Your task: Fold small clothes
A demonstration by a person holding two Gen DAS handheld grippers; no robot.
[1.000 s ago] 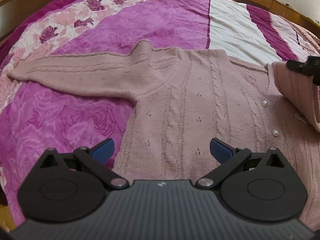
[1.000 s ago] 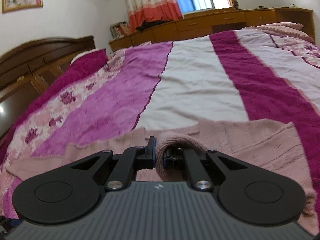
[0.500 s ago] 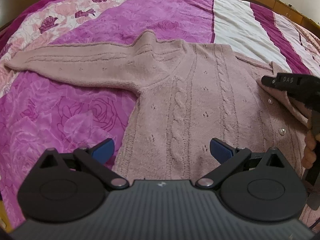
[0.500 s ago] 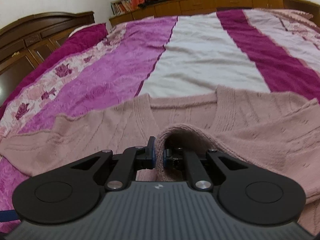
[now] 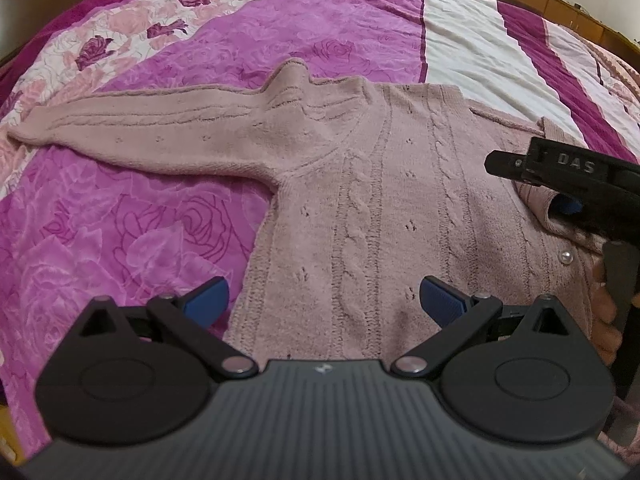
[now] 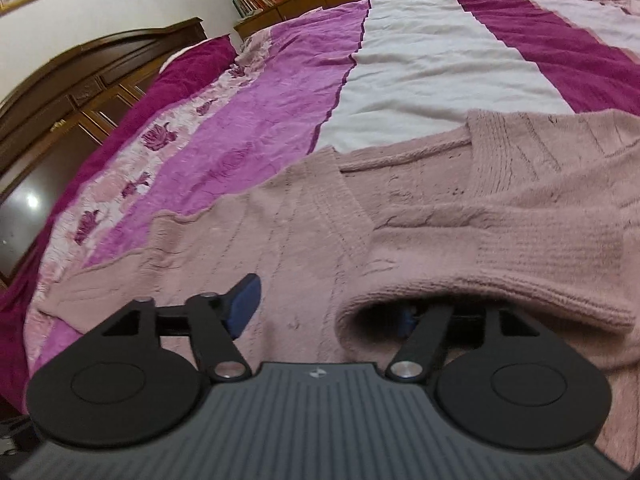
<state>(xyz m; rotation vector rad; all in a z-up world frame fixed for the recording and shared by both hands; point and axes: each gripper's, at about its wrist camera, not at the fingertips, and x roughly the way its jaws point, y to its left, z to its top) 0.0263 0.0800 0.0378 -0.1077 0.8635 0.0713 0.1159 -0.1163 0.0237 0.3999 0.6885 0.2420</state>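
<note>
Pink sweater (image 5: 384, 208) lies flat mid-bed (image 5: 460, 40), one sleeve (image 5: 152, 136) out twd the rose-print side. Right claw (image 6: 332, 312) jaws just opened; cuff (image 6: 520, 276) drapes over one finger, not pinched. We back it out low so the fold stays. Left claw (image 5: 324, 296) wide open, nothing in it, over the hem. Far bed half bare, plenty of room.

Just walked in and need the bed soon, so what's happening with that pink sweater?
A person is folding a pink cardigan laid flat on the bed, a claw in each hand. The right claw has just opened, letting go of the right sleeve, now folded across the body; its cuff is draped over one finger. The left claw hovers open over the hem. The left sleeve lies unfolded.
</note>
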